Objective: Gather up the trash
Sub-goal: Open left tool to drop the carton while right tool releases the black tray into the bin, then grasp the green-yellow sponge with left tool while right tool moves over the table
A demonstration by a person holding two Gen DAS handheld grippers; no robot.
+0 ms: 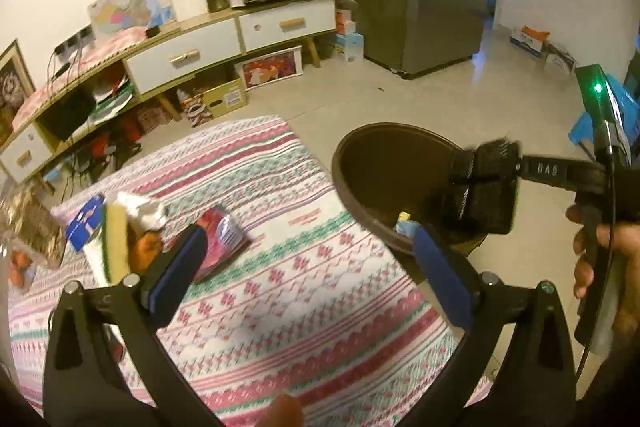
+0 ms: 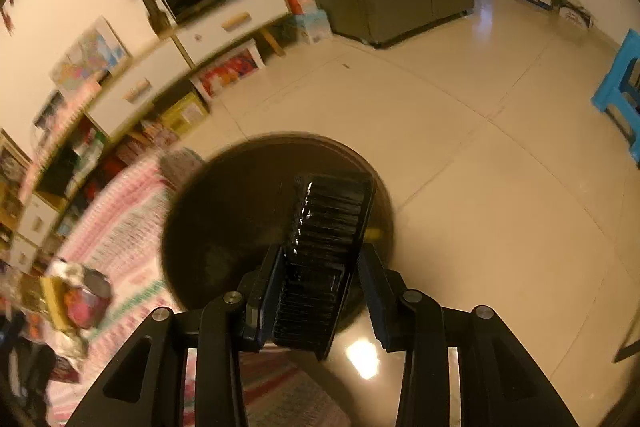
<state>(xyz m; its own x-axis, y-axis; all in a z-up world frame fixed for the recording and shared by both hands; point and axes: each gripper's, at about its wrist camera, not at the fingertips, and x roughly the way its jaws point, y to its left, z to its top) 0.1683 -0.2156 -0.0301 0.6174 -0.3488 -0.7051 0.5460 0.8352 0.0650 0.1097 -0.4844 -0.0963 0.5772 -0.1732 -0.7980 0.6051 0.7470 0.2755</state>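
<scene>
Right gripper (image 2: 316,291), black ridged tray (image 2: 324,259) lengthwise over bin (image 2: 224,203)

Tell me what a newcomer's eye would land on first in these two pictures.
First, the round dark-brown plastic bin beside the pink-and-green striped cloth, with the right tongs poised over it, a black ridged plastic tray between their pads, which stand slightly apart from it. Next, the wide-open, empty left tongs over the cloth, and the clutter at its left edge: a yellow sponge, crumpled silver foil and a red snack packet.
</scene>
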